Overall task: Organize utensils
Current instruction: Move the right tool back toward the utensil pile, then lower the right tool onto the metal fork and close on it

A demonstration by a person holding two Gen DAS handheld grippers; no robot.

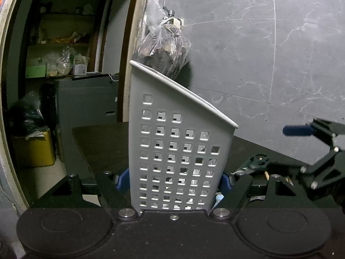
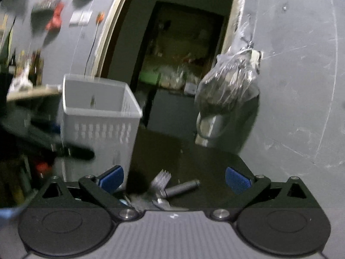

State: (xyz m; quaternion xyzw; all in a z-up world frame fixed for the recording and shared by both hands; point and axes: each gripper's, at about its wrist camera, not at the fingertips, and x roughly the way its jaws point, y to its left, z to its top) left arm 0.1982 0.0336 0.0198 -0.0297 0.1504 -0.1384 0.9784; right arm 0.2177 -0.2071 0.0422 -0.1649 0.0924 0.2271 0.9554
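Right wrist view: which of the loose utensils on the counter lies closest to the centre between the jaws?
The metal fork, tines pointing up and away, in the middle of the open right gripper. The grey cylindrical handle lies just right of it.

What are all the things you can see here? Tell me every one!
utensil basket: one, pale grey with square holes, upright on the dark table, between the left fingers
table: one, dark, under the basket
fork: one, silver, lying on the table below the right gripper
scissors: one, dark green handles, on the table right of the basket
plastic bag: one, clear, hanging on the grey wall
left gripper: one, black with blue pads, clamped on the basket
right gripper: one, black with blue pads, open, empty
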